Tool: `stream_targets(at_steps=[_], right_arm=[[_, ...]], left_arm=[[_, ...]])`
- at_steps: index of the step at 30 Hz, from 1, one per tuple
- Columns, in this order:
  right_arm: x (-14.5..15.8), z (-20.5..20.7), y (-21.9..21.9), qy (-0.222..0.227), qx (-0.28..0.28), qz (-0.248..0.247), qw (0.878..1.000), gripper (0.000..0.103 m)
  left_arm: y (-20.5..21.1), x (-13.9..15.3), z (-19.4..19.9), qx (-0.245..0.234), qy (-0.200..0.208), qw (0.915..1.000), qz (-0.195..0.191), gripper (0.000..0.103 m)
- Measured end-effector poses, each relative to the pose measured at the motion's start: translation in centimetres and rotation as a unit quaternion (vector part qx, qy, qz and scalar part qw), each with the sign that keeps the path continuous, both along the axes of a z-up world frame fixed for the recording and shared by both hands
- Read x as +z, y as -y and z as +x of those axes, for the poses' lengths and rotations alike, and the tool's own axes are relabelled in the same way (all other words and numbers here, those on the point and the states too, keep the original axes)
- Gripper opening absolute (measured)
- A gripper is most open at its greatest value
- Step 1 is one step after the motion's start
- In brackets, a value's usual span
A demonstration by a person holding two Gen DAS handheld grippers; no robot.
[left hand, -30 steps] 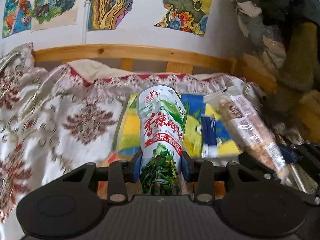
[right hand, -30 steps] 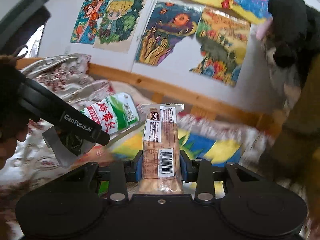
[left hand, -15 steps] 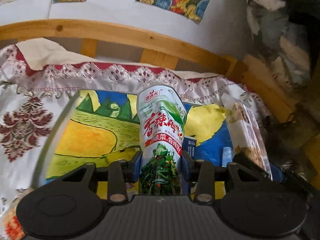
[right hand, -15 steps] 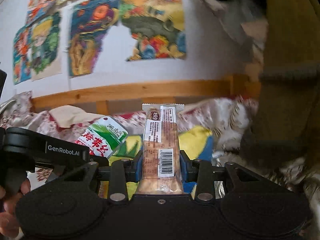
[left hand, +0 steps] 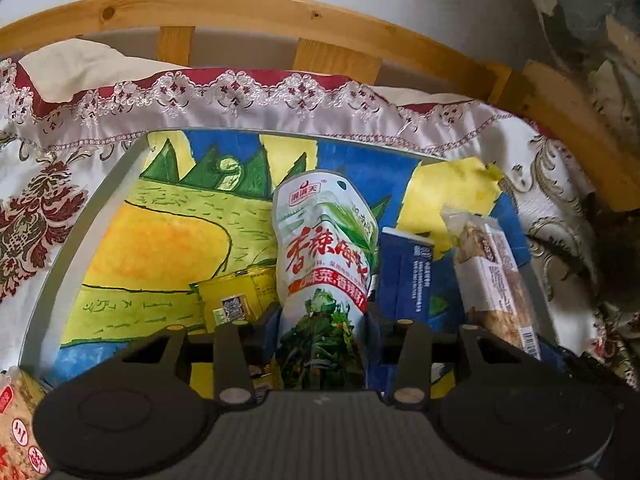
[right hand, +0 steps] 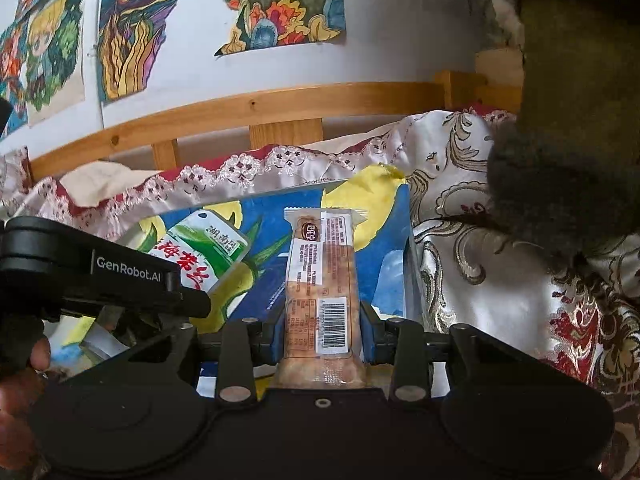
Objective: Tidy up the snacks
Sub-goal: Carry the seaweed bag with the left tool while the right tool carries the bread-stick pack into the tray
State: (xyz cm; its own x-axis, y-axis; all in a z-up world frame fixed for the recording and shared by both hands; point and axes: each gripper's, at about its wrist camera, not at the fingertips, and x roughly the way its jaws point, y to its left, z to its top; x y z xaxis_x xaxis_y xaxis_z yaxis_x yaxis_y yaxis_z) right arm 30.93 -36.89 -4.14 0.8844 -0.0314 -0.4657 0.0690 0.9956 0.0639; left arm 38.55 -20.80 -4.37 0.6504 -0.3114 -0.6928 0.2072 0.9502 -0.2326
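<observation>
My left gripper (left hand: pixel 324 320) holds a green-and-white seaweed pouch (left hand: pixel 324 248) upright above a grey-rimmed tray (left hand: pixel 80 208) lined with a colourful drawing. Its jaws are opening, and the pads still touch the pouch's sides. A yellow box (left hand: pixel 236 292) and a blue box (left hand: pixel 406 276) lie in the tray just beneath it. My right gripper (right hand: pixel 322 320) is shut on a long clear-wrapped snack bar (right hand: pixel 320 272), held over the tray's right end (right hand: pixel 384 276). That bar (left hand: pixel 492 276) also shows at the right of the left wrist view. The pouch (right hand: pixel 204 252) appears to its left.
A wooden bed rail (left hand: pixel 280 12) runs behind the tray. Embroidered cloth (left hand: pixel 52 208) lies all around it. An orange packet (left hand: pixel 16 420) sits at the lower left. A dark furry bundle (right hand: pixel 560 180) crowds the right side. A person's hand (right hand: pixel 24 372) grips the left tool.
Both grippers have moved forward and down over the tray, which now fills the views. The left jaws stand slightly wider around the pouch. The right grip looks unchanged.
</observation>
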Motion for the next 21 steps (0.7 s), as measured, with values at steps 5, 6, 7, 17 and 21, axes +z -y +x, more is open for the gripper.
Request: stream_targets(at_steps=[5,6,7,17,21], right_arm=[[-0.2,0.0,-0.2,0.001,0.003,-0.011,1.0,0.042],[-0.2,-0.1,-0.3,0.005,0.007,-0.013,1.0,0.046],[-0.2,-0.3,-0.4,0.009,0.009,-0.014,1.0,0.051],[3.3,-2.7,-0.6,0.043,0.001,0.01,0.999,0.082],[6.3,-4.6,-1.0,0.077,-0.007,0.015,0.997,0.091]], left_arm=[[0.0,-0.1,-0.1,0.015,-0.009,0.9998,0.006,0.068],[-0.1,0.0,-0.1,0.021,-0.012,0.9997,0.007,0.071],[-0.3,0.1,-0.2,0.026,-0.016,0.9995,0.007,0.074],[-2.8,4.9,-3.4,0.055,0.028,0.9981,-0.006,0.091],[-4.0,8.0,-5.8,0.07,0.077,0.9945,-0.014,0.1]])
